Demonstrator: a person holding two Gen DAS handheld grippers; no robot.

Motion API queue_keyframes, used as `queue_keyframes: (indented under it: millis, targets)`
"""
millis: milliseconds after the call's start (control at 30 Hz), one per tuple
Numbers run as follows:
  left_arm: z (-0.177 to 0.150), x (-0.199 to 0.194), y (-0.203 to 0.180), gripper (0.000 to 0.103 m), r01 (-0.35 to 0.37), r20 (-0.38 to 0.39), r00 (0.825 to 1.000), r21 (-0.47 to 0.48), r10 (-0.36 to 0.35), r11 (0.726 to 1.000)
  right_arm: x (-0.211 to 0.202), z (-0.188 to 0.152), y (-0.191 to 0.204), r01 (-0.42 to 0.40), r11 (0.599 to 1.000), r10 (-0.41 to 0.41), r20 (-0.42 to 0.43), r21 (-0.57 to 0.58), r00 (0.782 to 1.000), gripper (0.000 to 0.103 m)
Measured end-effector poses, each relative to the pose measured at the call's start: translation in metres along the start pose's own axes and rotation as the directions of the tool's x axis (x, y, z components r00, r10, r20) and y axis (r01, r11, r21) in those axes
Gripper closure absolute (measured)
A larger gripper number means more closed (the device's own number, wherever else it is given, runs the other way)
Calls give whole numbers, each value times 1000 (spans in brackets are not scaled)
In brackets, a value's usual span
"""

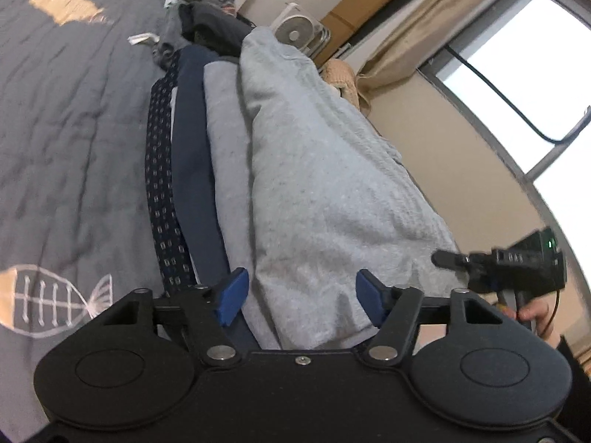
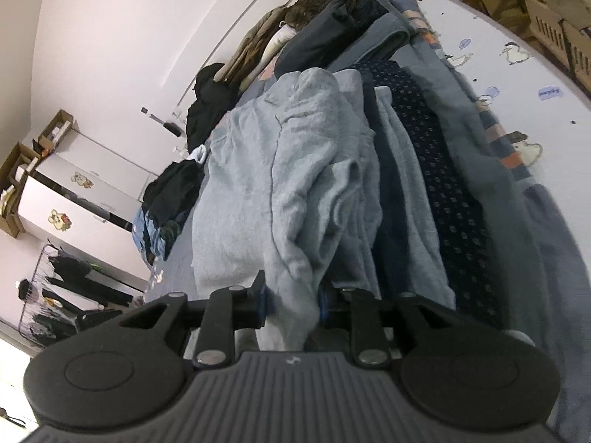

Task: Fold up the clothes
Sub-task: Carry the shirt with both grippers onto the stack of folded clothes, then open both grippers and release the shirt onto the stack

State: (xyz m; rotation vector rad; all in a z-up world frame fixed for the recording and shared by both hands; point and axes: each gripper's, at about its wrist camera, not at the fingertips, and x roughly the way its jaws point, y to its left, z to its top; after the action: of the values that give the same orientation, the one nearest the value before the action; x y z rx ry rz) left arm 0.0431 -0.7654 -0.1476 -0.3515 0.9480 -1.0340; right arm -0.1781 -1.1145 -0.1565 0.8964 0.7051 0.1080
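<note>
A light grey fleece garment lies folded on top of a stack of clothes on the bed. Under it are a navy garment and a dark dotted one. My left gripper is open, its blue fingers on either side of the garment's near end. My right gripper is shut on a bunched fold of the same grey garment. The right gripper also shows in the left wrist view, at the garment's right edge. The dotted garment lies to the right in the right wrist view.
A grey quilt with a fish pattern covers the bed. Piles of dark clothes sit at the bed's far side. A fan, cardboard, curtain and window are beyond. White cabinets stand by the wall.
</note>
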Motion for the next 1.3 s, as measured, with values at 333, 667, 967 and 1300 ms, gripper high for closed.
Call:
queue_keyframes:
  millis: [333, 667, 967, 1300]
  targets:
    - [-10, 4, -4, 92, 16, -16, 1000, -38, -17, 999, -8, -26, -1, 81, 997, -81, 22, 20, 996, 77]
    - [-14, -21, -14, 97, 12, -39, 999, 62, -10, 998, -17, -27, -4, 97, 995, -96, 115, -2, 989, 96]
    - [-27, -30, -11, 86, -97, 7, 995, 71, 97, 993, -32, -35, -19, 165, 986, -165, 117, 11, 979, 72]
    - [-43, -40, -74, 60, -114, 100, 990, 183, 97, 976, -53, -61, 47, 168, 961, -99, 294, -218, 951, 66]
